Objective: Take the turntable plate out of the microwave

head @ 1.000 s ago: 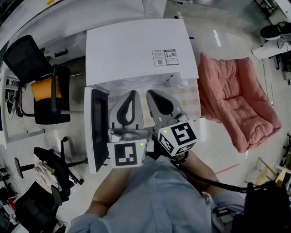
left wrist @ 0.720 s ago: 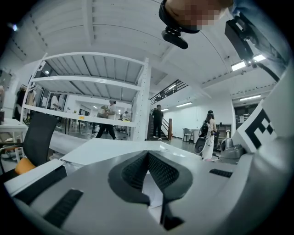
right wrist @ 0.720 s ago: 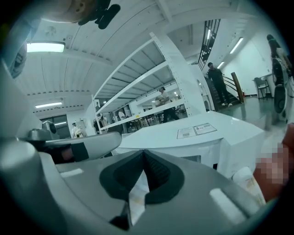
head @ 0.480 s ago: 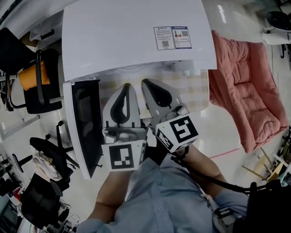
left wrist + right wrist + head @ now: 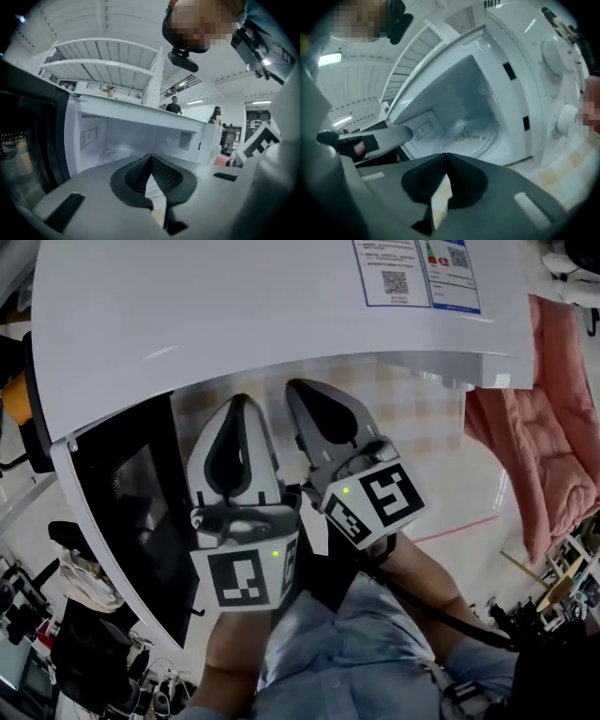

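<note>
Left gripper (image 5: pixel 237 404) and right gripper (image 5: pixel 298 390), jaws closed and empty, side by side before open microwave (image 5: pixel 234 324) (turntable plate (image 5: pixel 474 137) inside).

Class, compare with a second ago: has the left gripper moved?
Yes: the left gripper has dropped lower, closer to the microwave's open front, beside its door.

Microwave (image 5: pixel 281 315) sits on the desk (image 5: pixel 431 432), with its door (image 5: pixel 131 512) swung open at the microwave's left. The turntable plate (image 5: pixel 471 136) lies inside the microwave, on its floor. Left tool (image 5: pixel 241 401) and right tool (image 5: pixel 298 388) are side by side, just before the microwave's mouth. A cushion (image 5: pixel 553 418) lies off to the microwave's right.
</note>
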The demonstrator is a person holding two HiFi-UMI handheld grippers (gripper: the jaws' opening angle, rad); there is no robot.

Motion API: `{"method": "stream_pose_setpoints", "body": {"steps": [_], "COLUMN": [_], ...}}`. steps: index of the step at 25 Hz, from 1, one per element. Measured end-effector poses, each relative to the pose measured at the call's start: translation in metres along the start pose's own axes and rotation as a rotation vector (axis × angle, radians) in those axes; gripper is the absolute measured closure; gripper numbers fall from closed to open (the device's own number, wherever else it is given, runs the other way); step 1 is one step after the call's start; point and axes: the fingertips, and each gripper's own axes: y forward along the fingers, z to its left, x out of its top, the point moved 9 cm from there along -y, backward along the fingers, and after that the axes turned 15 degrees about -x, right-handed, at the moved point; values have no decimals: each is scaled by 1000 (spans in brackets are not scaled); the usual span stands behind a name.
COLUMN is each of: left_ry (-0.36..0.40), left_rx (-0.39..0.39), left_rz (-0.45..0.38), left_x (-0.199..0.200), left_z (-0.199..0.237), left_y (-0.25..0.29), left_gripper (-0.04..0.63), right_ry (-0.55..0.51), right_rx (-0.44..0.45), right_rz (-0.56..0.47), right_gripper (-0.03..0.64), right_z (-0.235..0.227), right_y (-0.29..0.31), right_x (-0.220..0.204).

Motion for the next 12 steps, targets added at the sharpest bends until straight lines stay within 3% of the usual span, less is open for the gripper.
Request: {"method": "stream_pose_setpoints", "body": {"steps": [4, 12], "left_ry": [-9, -31], "left_rx": [17, 23], "left_rz": [6, 23], "left_x": [-11, -19], "left_z": [12, 21], "left_y": [4, 0], "left_gripper": [588, 588], "right_ry": [79, 345], "right_rx": [-17, 12], "right_rz": [52, 115], "right_gripper": [615, 587], "right_z": [-12, -23], "right_y": [13, 35], "right_x": [-24, -48]}}
